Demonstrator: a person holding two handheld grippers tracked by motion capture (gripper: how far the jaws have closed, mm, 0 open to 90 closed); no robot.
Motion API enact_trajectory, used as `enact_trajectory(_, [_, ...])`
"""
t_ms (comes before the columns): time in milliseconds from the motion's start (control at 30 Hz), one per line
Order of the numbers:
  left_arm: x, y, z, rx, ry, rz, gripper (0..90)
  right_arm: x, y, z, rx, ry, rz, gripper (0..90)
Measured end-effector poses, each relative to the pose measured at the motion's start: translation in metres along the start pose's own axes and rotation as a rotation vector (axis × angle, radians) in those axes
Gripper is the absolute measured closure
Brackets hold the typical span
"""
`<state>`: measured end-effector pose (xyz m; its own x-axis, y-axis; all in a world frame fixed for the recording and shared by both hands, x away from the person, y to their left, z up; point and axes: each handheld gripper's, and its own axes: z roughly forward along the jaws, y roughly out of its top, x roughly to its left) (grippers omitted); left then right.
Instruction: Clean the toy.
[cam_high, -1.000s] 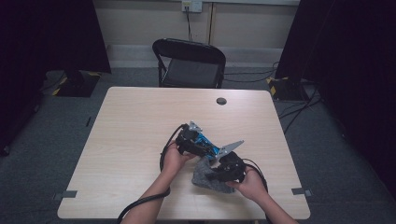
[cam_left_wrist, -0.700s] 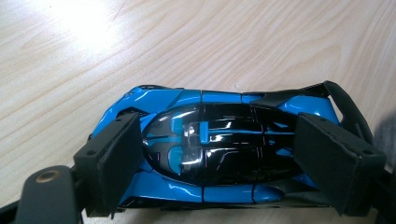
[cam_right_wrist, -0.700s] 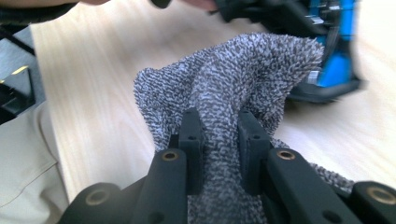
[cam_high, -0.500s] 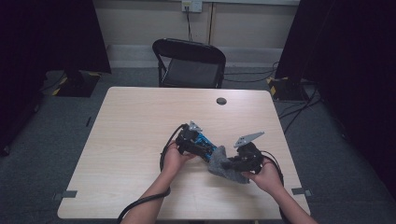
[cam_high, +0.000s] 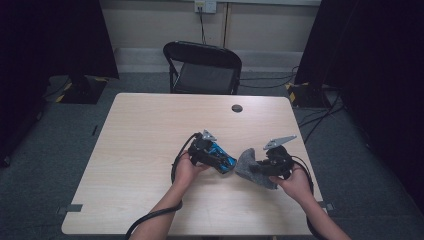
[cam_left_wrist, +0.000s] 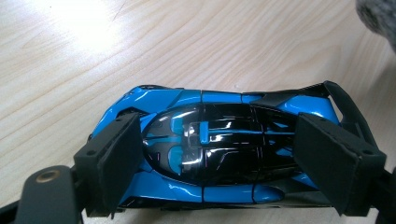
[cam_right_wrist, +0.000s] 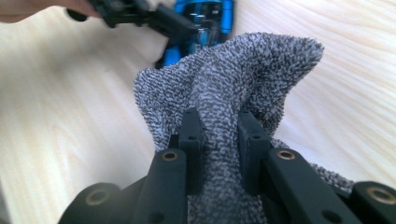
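A blue and black toy car lies on the wooden table, right of the middle. My left gripper is shut on it, one pad over its nose and one over its tail. A grey knitted cloth hangs bunched just right of the car. My right gripper is shut on a fold of that cloth, which drapes down past the jaws onto the table. In the right gripper view the car sits beyond the cloth's top edge, apart from it.
A small dark round disc lies on the table's far side. A black folding chair stands behind the far edge. Cables trail from both grippers toward the near edge. The right hand is close to the table's right edge.
My right gripper has carried the grey cloth to the right, away from the car it was close against. The left gripper and the car have stayed where they were.
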<state>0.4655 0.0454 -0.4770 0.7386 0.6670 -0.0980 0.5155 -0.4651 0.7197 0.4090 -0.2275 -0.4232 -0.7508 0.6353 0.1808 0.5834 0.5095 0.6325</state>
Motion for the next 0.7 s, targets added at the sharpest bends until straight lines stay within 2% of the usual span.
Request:
enact_trajectory(467, [0.0, 0.001, 0.0, 0.007, 0.001, 0.003, 16.1, -0.037, -0.011, 0.002, -0.01, -0.097, 0.119, 75.7])
enact_trajectory(700, [0.0, 0.001, 0.0, 0.009, 0.002, 0.003, 16.1, -0.044, -0.007, 0.009, 0.001, -0.132, 0.144, 75.6])
